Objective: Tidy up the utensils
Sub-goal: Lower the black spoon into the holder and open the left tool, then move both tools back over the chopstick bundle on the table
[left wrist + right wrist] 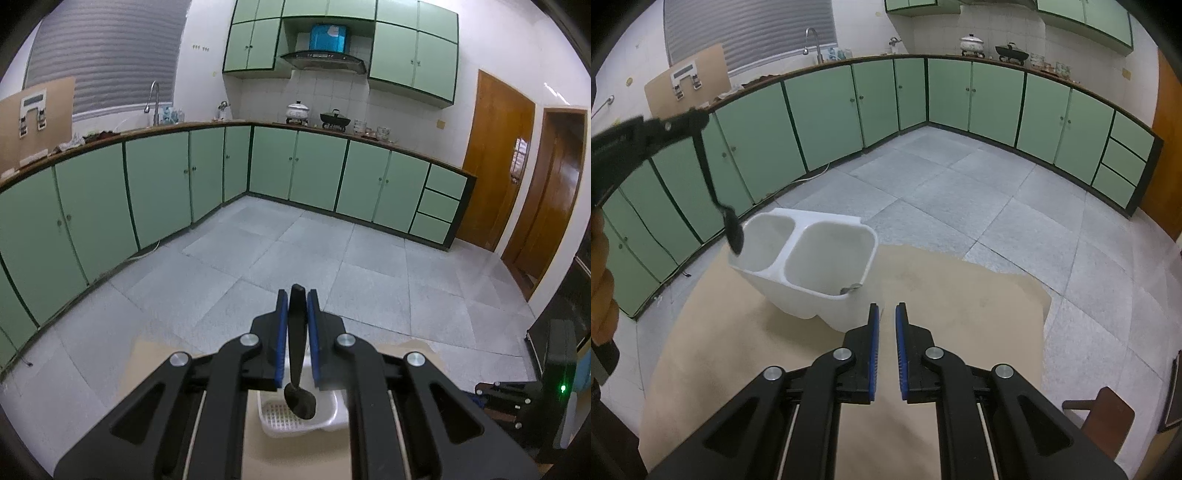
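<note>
My left gripper (297, 295) is shut on a black spoon (297, 350), handle up between the blue pads, bowl hanging down over a white two-compartment utensil holder (295, 417). In the right wrist view the left gripper (696, 118) holds the black spoon (733, 230) above the left compartment of the white holder (809, 258). A metal utensil tip (851, 288) shows at the right compartment's near rim. My right gripper (886, 310) is empty, its jaws a small gap apart, just behind the holder.
The holder stands on a tan table (960, 295) over a grey tiled floor. Green cabinets (827, 110) line the walls. A brown chair back (1108, 413) is at the right. A black device with a green light (561, 387) is at the right.
</note>
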A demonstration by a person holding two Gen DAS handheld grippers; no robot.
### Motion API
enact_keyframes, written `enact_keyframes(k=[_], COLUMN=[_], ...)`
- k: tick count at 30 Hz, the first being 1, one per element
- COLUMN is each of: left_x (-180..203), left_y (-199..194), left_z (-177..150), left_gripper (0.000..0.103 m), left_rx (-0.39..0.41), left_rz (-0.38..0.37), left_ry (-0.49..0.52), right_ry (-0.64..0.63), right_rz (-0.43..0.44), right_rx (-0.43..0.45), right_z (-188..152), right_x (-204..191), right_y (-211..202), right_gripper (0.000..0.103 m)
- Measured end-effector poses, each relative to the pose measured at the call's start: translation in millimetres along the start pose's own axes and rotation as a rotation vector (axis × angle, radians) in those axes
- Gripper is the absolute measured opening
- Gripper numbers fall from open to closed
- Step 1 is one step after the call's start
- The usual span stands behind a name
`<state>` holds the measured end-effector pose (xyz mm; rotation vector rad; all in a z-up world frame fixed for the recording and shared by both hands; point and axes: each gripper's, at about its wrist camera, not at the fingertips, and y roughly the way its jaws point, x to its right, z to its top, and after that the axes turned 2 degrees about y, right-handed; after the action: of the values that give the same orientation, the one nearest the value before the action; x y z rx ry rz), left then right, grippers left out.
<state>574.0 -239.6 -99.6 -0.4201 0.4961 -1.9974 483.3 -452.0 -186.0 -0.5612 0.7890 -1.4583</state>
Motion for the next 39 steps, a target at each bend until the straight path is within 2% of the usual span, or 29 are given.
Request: enact_keyframes(k=[3,9,11,15,17,19,21,23,28,32,39], left_x=[6,7,3,-4,-5,-4,-4,-4,-4,-6,-18], left_y=[10,22,13,-19,-38,-58,-79,-102,-168,-215,-284], left_z=[-6,-53,-62,-71,-80,-92,-106,-121,-166,-209,-281], left_gripper=[0.009,0.011,0.016,0.048,0.057,0.073,0.083,0.087,0.091,0.094,0.094], left_rx=[0.005,-0.065,-0.074,-0.061,-0.070,-0.098,-0.112,-0.115,-0.135,-0.129,-0.151], left_rz=[0.010,0.028,0.024,0.037,0.031,0.041,0.046,0.045,0.020,0.061,0.105], left_ry=[0.014,0.027,0.016,0.002,-0.002,0.001,0.007,0.010,0.006,0.023,-0.033], right_ry=[-0.001,0.000,0.004,0.024,0.026,0.030,0.036,0.036,0.031,0.036,0.064], right_rz=[-0.002,-0.011,-0.017,-0.020,-0.016,-0.018,-0.024,-0.043,-0.055,-0.070,-0.097], right_rx=[-0.009,-0.018,-0.014,0.002,0.024,0.052,0.087,0.117,0.183,0.217,0.214], right_z=[-3,-5,-6,-5,-7,-12,-22,-34,-85,-139,-251], right_x=[0,3,3,-3,-9,-14,-20,-26,-53,-73,-100], right_y=[2,2,0,-11,-22,-37,-55,-73,-126,-163,-202], right_gripper=[0.009,0.012,0.013,0.018,0.024,0.033,0.042,0.052,0.067,0.080,0.084])
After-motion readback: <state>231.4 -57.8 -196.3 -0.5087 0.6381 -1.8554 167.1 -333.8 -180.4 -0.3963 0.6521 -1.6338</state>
